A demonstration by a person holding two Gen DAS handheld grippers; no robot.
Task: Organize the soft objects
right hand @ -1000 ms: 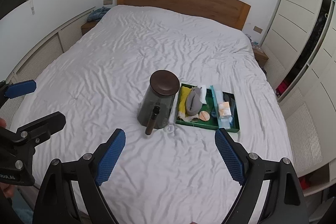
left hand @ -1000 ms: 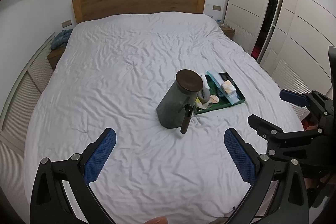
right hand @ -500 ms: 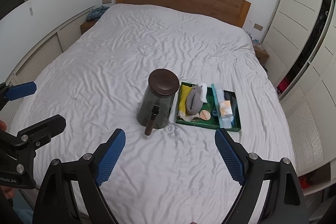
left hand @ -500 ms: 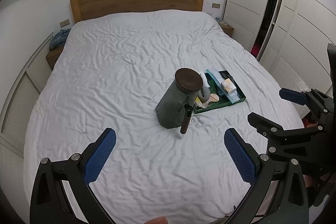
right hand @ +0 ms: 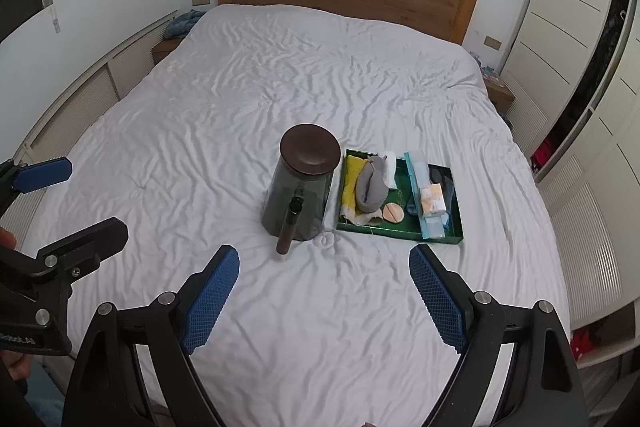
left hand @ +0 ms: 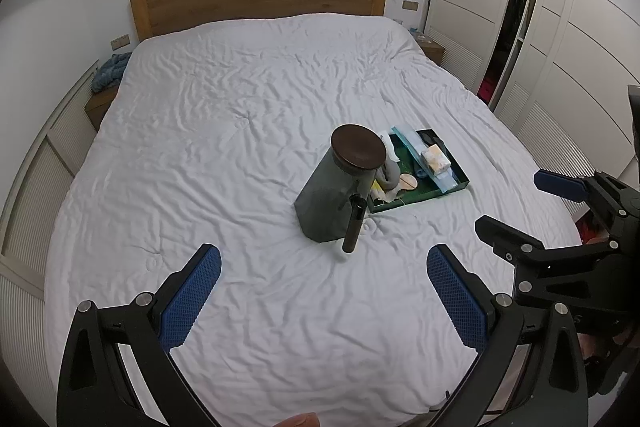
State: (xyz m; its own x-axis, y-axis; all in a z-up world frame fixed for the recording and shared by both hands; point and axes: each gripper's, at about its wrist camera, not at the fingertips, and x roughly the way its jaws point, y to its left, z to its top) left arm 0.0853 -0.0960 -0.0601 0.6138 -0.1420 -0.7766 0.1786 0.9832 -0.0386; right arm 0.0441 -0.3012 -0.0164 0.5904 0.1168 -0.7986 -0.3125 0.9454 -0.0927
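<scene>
Both tools, left tool (left hand: 324, 291) and right tool (right hand: 324, 291), gape empty above the bed (right hand: 200, 115), and the tray (right hand: 400, 233) of soft things lies ahead beside the jar (right hand: 300, 187), nearer the right.

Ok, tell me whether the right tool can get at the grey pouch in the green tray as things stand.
Probably yes. The right tool is open and empty, the grey pouch lies uncovered on top in the green tray, and only bare sheet lies between; the lidded jar stands off to the left.
</scene>
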